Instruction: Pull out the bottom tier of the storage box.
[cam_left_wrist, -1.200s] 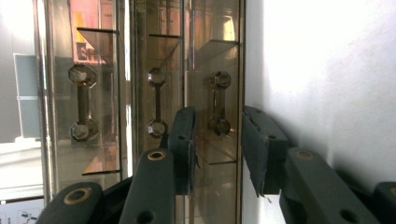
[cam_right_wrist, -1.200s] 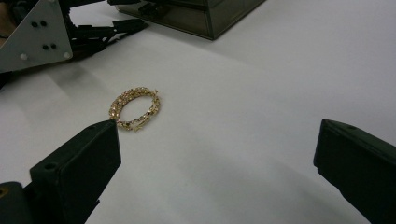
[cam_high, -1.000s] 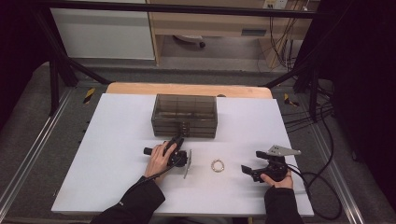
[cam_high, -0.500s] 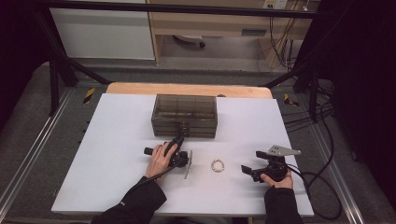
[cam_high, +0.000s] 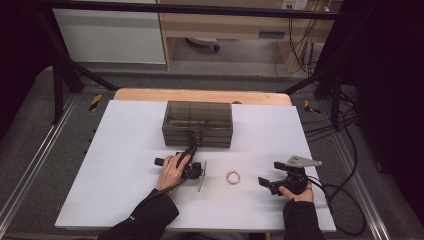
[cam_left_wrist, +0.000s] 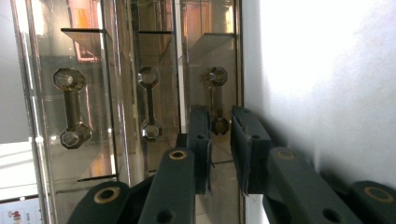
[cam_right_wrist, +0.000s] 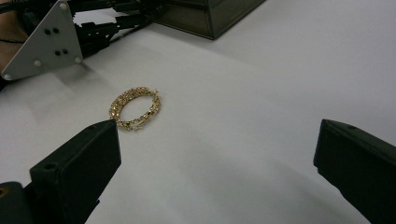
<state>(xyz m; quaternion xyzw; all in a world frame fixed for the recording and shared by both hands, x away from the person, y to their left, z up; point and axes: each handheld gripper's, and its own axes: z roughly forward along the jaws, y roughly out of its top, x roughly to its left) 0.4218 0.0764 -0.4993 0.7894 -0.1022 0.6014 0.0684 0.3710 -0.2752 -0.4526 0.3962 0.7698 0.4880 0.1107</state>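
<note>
Left gripper (cam_left_wrist: 219, 154), jaws narrowly parted around drawer box (cam_high: 197, 124) lowest handle (cam_left_wrist: 215, 100), frame centre; right gripper (cam_right_wrist: 215, 172) wide open; bracelet (cam_high: 233, 177) lower centre; risk: light box sliding when pulled.

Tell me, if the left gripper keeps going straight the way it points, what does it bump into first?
Most likely a drawer handle on the smoky clear drawer box. The left gripper points right at it, jaws apart on either side of the handle's near end. How close is hard to tell.

A gold chain bracelet (cam_high: 233, 177) lies flat before the closed smoky drawer box (cam_high: 197, 124).
</note>
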